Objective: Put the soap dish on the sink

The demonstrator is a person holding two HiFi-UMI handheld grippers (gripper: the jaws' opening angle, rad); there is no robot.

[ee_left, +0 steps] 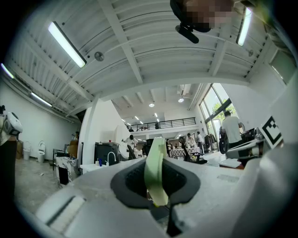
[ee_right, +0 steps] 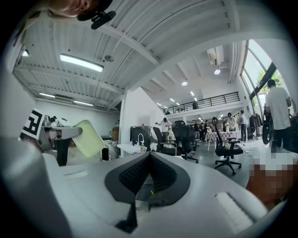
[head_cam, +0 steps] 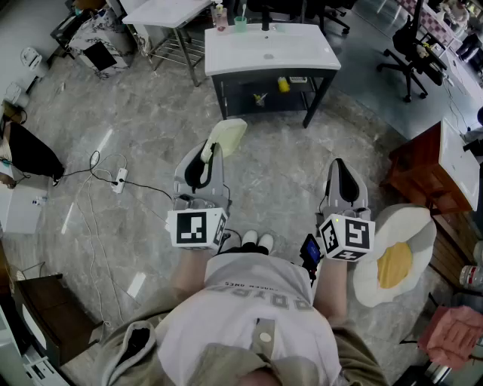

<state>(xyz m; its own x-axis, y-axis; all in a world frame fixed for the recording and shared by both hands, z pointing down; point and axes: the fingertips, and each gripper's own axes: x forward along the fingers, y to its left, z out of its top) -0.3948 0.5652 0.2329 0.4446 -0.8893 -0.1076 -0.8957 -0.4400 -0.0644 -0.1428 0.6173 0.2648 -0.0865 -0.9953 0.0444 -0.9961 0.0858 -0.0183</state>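
My left gripper (head_cam: 202,170) is shut on a pale green soap dish (head_cam: 226,136), which sticks out ahead of the jaws above the floor. In the left gripper view the soap dish (ee_left: 155,170) stands edge-on between the black pads. The right gripper view shows the soap dish (ee_right: 87,138) held out at the left. My right gripper (head_cam: 344,181) is shut with nothing between its jaws (ee_right: 149,179). The white sink (head_cam: 269,47) on a dark stand is ahead, at the top of the head view, some way beyond both grippers.
A cup and a bottle (head_cam: 229,18) stand at the sink's back left corner. A white table (head_cam: 167,13) is to its left. Cables and a power strip (head_cam: 119,179) lie on the floor at left. A fried-egg cushion (head_cam: 395,258) and wooden furniture (head_cam: 423,170) are at right. Office chairs (head_cam: 411,48) stand at upper right.
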